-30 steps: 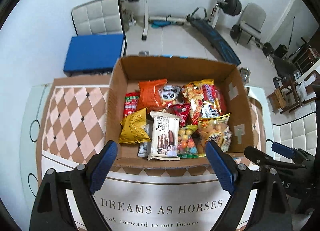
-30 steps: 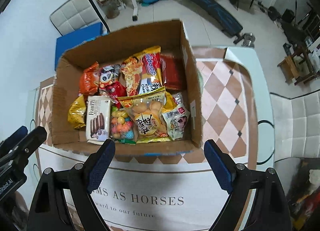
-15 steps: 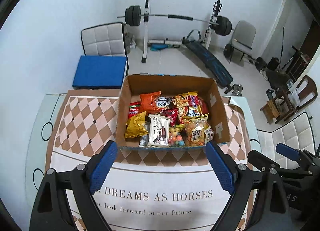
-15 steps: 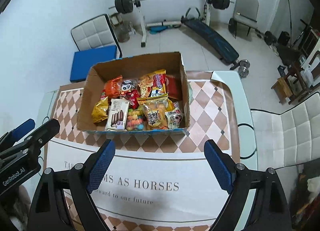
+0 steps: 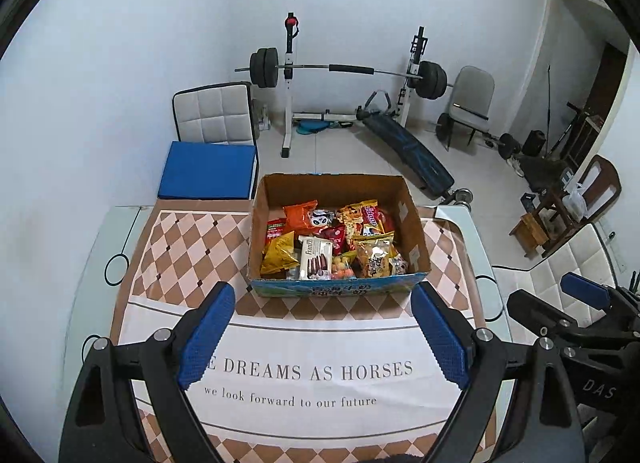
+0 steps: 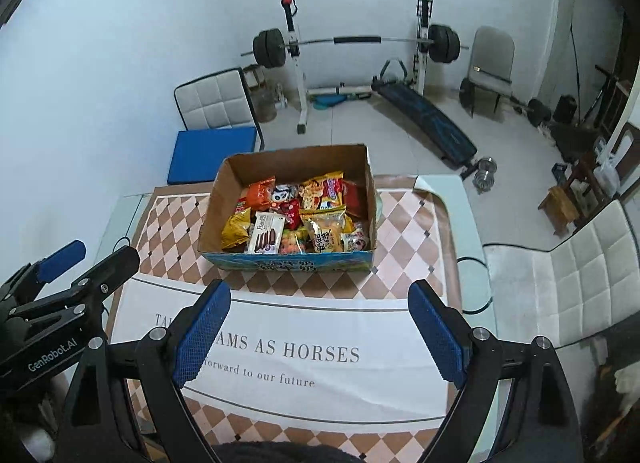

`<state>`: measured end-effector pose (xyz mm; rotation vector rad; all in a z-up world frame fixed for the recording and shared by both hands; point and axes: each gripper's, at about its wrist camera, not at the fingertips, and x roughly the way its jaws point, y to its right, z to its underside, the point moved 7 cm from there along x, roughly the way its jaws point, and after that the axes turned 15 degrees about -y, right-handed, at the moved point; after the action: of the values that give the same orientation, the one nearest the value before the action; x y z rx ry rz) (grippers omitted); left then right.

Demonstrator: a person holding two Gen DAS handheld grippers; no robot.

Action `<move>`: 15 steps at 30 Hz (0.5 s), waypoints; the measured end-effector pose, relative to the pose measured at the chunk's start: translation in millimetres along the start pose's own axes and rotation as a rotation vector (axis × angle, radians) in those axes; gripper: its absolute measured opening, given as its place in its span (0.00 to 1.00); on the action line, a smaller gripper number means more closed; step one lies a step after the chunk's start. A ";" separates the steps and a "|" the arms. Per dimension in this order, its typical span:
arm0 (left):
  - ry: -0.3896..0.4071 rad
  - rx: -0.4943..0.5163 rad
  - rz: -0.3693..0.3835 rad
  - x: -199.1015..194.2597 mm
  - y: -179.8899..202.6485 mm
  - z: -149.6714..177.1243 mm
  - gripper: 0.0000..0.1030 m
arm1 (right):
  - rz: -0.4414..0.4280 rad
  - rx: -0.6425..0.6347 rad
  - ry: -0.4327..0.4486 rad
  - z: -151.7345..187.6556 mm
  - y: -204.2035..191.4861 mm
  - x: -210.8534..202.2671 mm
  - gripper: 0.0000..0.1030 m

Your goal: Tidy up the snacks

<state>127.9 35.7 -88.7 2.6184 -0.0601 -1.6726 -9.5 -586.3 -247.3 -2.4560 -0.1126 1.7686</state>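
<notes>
Both the left gripper point(image 5: 320, 335) and right gripper point(image 6: 318, 333) are wide open and empty, and the box point(image 5: 408, 223) ahead holds light, crinkly snack bags point(image 5: 280, 259), best pinched by their edges.

We are listing: brown cardboard box point(image 5: 412, 223), brown-and-cream diamond-checked tablecloth point(image 5: 192, 251), blue cushion point(image 5: 208, 171), blue gripper pads point(image 5: 206, 337).

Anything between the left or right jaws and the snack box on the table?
Nothing visible. Bare tablecloth lies between the open left gripper, the open right gripper and the cardboard box. Its top is open, snacks exposed; only the near wall stands in front of them.
</notes>
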 end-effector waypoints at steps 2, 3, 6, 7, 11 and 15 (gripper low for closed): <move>0.003 -0.002 0.004 -6.2 -0.5 2.6 0.88 | -0.001 -0.004 0.006 6.4 -1.5 -9.9 0.90; 0.006 -0.003 0.004 -8.8 -1.2 3.7 0.88 | -0.001 -0.006 0.007 9.5 -2.4 -13.8 0.90; 0.023 -0.001 -0.008 -16.7 -2.6 6.0 0.88 | 0.004 -0.007 0.013 16.1 -3.5 -22.7 0.90; 0.029 -0.003 -0.012 -18.7 -3.0 6.3 0.88 | 0.007 -0.008 0.014 17.9 -3.8 -24.4 0.90; 0.043 0.001 -0.019 -22.6 -3.4 7.0 0.88 | 0.014 -0.004 0.021 20.9 -3.5 -27.8 0.90; 0.049 0.002 -0.017 -19.2 -4.7 6.6 0.88 | 0.027 0.002 0.046 17.3 -2.8 -28.5 0.96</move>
<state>114.0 41.3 -74.3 2.6667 -0.0387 -1.6134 -35.0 -586.3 -225.5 -2.5066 -0.0731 1.7205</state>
